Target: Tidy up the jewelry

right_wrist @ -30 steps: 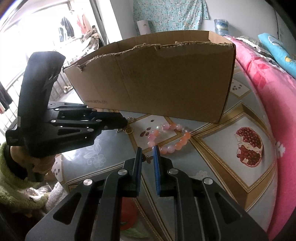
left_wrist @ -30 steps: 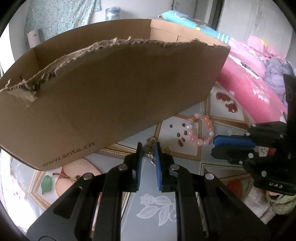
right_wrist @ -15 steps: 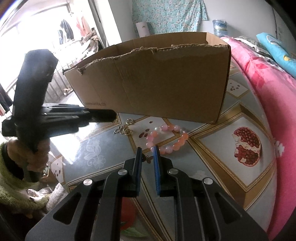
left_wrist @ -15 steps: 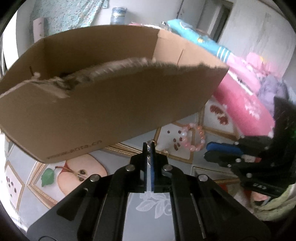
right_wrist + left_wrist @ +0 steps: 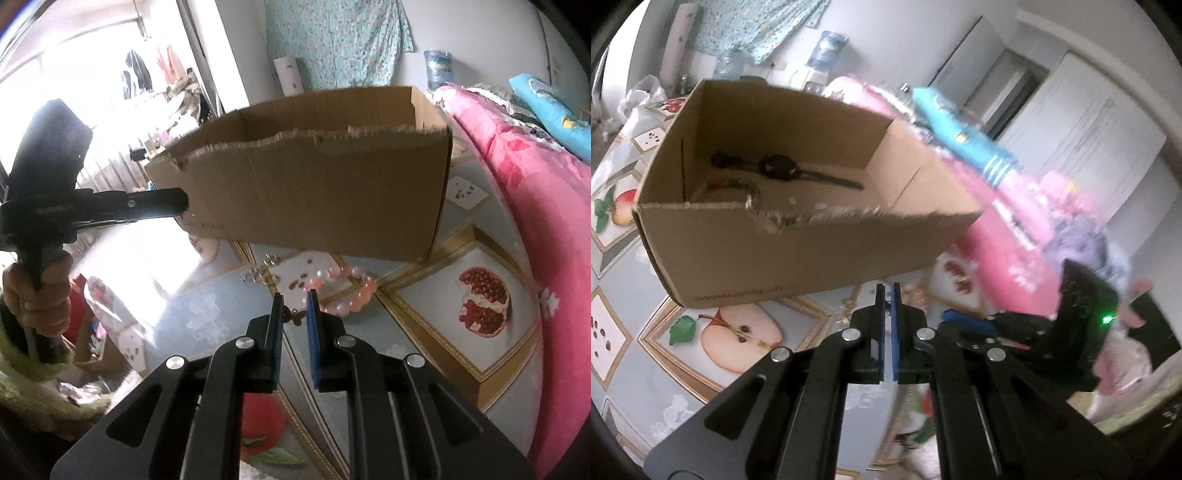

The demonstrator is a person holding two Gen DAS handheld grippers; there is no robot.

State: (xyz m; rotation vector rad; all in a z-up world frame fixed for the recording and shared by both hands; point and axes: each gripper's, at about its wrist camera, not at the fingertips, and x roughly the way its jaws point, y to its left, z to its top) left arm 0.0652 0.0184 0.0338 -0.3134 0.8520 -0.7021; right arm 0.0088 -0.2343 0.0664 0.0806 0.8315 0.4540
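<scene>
A torn-edged cardboard box (image 5: 798, 258) (image 5: 314, 199) stands on the fruit-print tablecloth. It holds a dark watch-like piece (image 5: 775, 168) and a green bracelet (image 5: 738, 184). My left gripper (image 5: 888, 291) (image 5: 184, 201) is shut, raised in front of the box's near wall. A tiny earring (image 5: 886, 314) shows in the slit between its pads. On the cloth lie a pink bead bracelet (image 5: 347, 295), small loose earrings (image 5: 255, 273) and a butterfly charm (image 5: 295, 316). My right gripper (image 5: 295, 295) (image 5: 945, 315) hovers just above the charm, jaws narrowly open and holding nothing.
A pink quilt (image 5: 535, 221) (image 5: 997, 258) bounds the table on the right. A person's hand (image 5: 44, 295) in a fuzzy green sleeve grips the left tool. Bare cloth (image 5: 665, 369) lies left of the box front.
The left jaws closed over the small earrings, then the gripper rose and tilted, so the box's inside now shows. The right gripper stayed put.
</scene>
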